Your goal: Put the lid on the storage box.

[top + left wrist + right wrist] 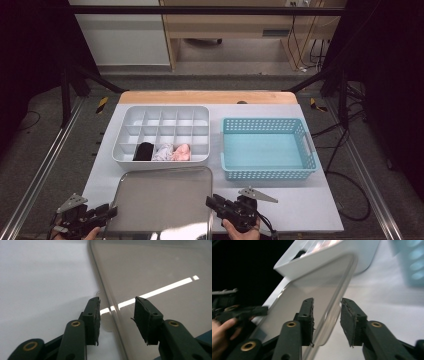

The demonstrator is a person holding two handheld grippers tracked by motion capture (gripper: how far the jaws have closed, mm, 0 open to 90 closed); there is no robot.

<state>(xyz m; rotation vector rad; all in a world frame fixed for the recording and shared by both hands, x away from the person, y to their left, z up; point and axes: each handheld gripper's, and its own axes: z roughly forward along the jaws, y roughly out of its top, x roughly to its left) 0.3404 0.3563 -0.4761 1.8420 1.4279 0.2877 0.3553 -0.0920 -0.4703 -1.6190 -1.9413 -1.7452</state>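
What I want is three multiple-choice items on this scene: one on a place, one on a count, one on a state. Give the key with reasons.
1. Where does the clear lid lie?
A. In the blue basket
B. On the floor
C. On the table, in front of the white organizer

2. How many cloth bundles sit in the organizer?
A. One
B. Three
C. Five

3. How do the fingers of the left gripper stand?
A. Open, straddling the lid's edge
B. Clamped on a cloth bundle
C. Shut on nothing

Key: C, the high view shows the lid flat on the table before the organizer; B, one black, one grey and one pink fill its front row; A, gaps show on both sides of the lid's edge.
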